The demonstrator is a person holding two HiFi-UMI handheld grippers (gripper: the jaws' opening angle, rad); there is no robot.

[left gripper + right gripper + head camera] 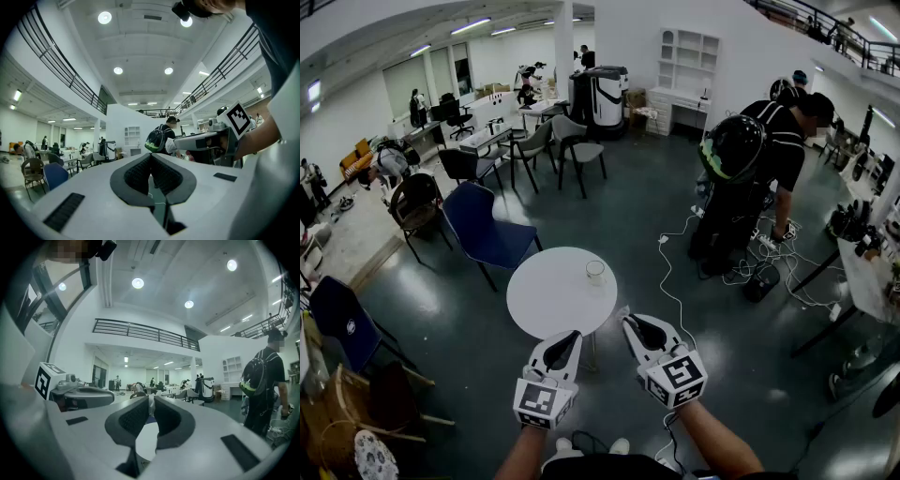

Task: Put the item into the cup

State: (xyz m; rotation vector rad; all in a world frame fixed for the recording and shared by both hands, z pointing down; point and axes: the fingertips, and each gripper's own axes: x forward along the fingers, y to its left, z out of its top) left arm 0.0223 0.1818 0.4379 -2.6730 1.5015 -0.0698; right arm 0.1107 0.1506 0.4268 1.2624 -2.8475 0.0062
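Note:
A clear glass cup [596, 272] stands on the far right part of a small round white table [546, 298]. Both grippers hover over the table's near edge, short of the cup. My left gripper [570, 337] [151, 157] has its jaws closed together with nothing between them. My right gripper [630, 324] [149, 402] is shut, and a thin white item [149, 405] shows pinched between its tips; what the item is I cannot make out. Each gripper appears in the other's view, the right gripper [206, 140] and the left gripper [79, 394].
A blue chair [487, 230] stands just behind the table at left. A person with a backpack [759, 178] bends over at the right, with white cables [675, 281] across the floor. More chairs [342, 323] stand at the left, and a desk edge [867, 281] at far right.

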